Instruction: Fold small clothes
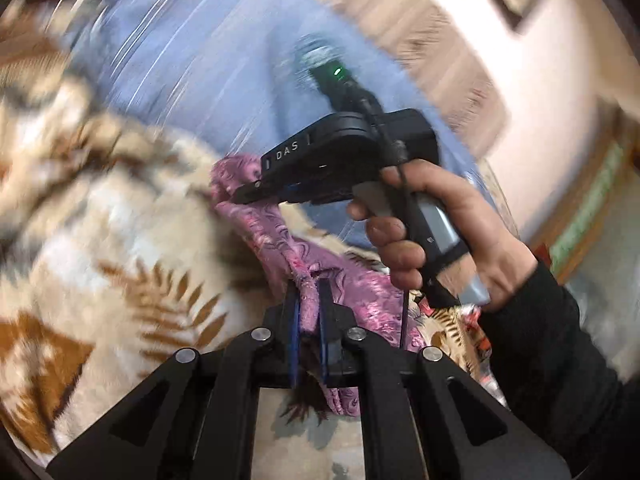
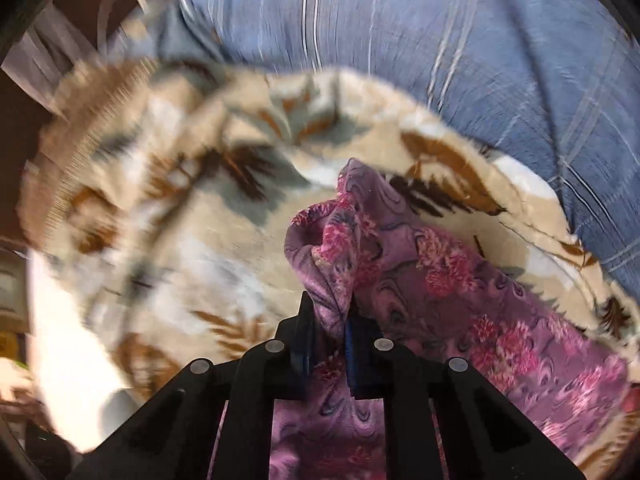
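Observation:
A small purple-and-pink patterned garment [image 1: 276, 236] hangs stretched between both grippers above a beige leaf-print blanket [image 1: 120, 248]. My left gripper [image 1: 309, 292] is shut on one end of the garment. My right gripper [image 1: 250, 196] shows in the left wrist view, held by a hand, shut on the garment's other end. In the right wrist view my right gripper [image 2: 328, 320] is shut on a bunched fold of the garment [image 2: 460, 292], which trails off to the right over the blanket [image 2: 180, 220].
A blue striped sheet [image 2: 440, 40] covers the bed beyond the blanket and also shows in the left wrist view [image 1: 192, 60]. A wooden floor and a pale wall [image 1: 540, 80] lie to the right. Both views are motion-blurred.

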Motion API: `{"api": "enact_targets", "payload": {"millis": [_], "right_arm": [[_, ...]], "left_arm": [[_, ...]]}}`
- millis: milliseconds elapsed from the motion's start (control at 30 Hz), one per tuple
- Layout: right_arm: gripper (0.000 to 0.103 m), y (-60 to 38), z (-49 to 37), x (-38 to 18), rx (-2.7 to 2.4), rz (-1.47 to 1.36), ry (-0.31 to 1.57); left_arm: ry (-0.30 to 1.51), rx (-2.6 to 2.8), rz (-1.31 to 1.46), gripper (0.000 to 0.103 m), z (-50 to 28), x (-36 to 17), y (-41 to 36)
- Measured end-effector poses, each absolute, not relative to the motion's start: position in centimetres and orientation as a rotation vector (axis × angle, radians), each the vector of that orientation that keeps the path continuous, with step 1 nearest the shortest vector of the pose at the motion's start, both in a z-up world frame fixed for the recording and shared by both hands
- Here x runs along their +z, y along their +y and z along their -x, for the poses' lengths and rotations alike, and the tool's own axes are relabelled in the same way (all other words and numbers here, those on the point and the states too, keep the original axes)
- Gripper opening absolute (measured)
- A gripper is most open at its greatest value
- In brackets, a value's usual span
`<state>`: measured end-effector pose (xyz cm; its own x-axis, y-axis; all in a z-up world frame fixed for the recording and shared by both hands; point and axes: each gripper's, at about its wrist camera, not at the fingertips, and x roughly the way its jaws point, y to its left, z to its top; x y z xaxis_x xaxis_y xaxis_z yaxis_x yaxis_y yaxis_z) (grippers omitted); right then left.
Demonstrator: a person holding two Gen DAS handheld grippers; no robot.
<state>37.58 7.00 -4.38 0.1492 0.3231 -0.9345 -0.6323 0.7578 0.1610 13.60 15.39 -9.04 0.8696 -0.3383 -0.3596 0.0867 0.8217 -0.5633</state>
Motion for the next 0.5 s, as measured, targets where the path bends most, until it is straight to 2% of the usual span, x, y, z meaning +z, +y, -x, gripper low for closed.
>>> {"api": "enact_targets", "payload": {"millis": [267,400,500], "right_arm": [[0.012,-4.2,-35.8,3.3,0.805,-0.057,1.059],[0.012,-12.6,-35.3,4.6,0.815,-0.228,0.972],[0.012,-19.0,-35.3,3.9,0.800,-0.346,0.936]], "left_arm": [[0.436,-0.407,0.483,0.005,-13.6,-4.0,8.8],[0.468,-0.524,0.435,0.005,-14.8,-2.1,2.9],[0.526,-0.610,0.408,0.005,-16.3,-2.5,-1.8]]}}
